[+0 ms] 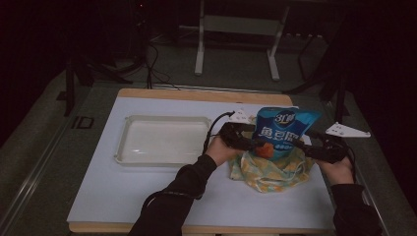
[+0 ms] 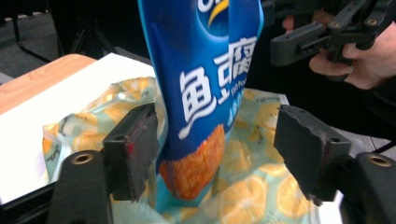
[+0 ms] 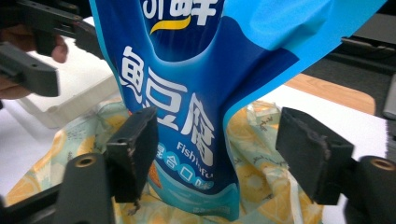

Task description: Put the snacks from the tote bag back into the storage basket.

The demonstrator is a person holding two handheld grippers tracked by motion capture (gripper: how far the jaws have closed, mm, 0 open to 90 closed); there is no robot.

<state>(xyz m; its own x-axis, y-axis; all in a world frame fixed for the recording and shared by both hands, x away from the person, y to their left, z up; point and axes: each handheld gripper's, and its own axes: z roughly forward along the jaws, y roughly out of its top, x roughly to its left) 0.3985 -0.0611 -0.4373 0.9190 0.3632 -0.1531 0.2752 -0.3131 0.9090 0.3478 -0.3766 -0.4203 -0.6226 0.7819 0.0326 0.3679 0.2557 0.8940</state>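
Dark floor and metal stands lie behind a white table (image 1: 147,196) with a wooden edge. On the left part of the table sits a white tray (image 1: 162,140) with low walls. Just right of it is the left gripper (image 1: 255,143), held in a hand with a dark sleeve. Its jaws are partly open. In the left gripper view the blue snack bag (image 2: 205,84) stands between them — the left pad (image 2: 137,144) touches the bag's edge, and the right pad is well apart from it, so it is not pinched.

The blue bag stands upright on a crumpled bag with orange slices (image 1: 270,172) printed on it, right of the tray. It has white letters and a picture of an orange fried piece near the bottom.

The right gripper (image 1: 304,147) comes in from the right side. Its jaws are partly open too — in the right gripper view the left pad (image 3: 135,149) is against the blue bag, the other pad is apart.
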